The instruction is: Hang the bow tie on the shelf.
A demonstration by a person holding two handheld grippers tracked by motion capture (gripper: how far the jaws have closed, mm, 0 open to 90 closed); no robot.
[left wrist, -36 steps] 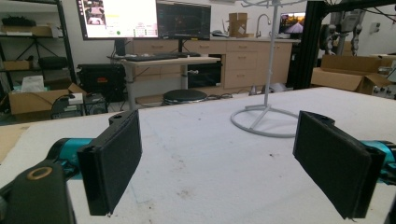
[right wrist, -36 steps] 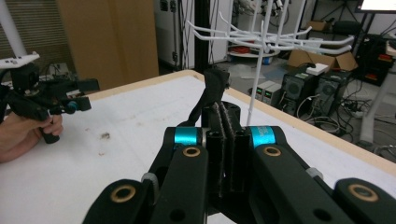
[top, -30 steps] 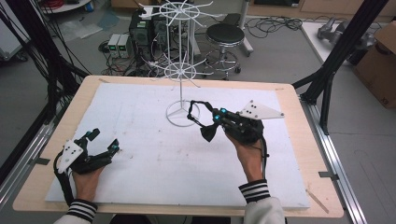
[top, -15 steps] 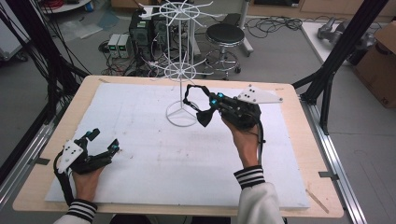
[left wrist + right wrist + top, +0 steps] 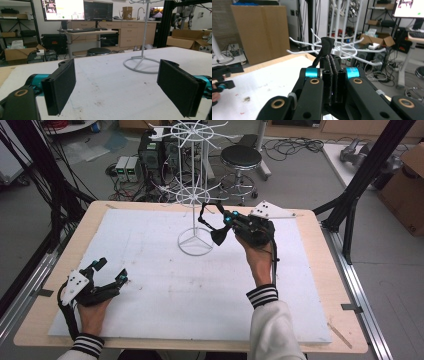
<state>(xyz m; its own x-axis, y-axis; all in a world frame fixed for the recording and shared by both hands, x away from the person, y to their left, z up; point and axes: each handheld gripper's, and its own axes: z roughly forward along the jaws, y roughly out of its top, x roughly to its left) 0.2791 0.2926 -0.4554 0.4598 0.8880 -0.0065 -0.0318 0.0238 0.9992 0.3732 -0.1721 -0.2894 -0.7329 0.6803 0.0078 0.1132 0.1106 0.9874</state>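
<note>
The rack (image 5: pixel 192 195) is white wire. The strap (image 5: pixel 325 48) in the right gripper (image 5: pixel 220 227) is black. Both grippers are black with teal rings and brass-coloured rivets; the left gripper (image 5: pixel 107 277) has black pads (image 5: pixel 61 85). A white sheet (image 5: pixel 165 285) covers the pale wooden table (image 5: pixel 330 285). The cuffs (image 5: pixel 262 295) are striped black and white.
</note>
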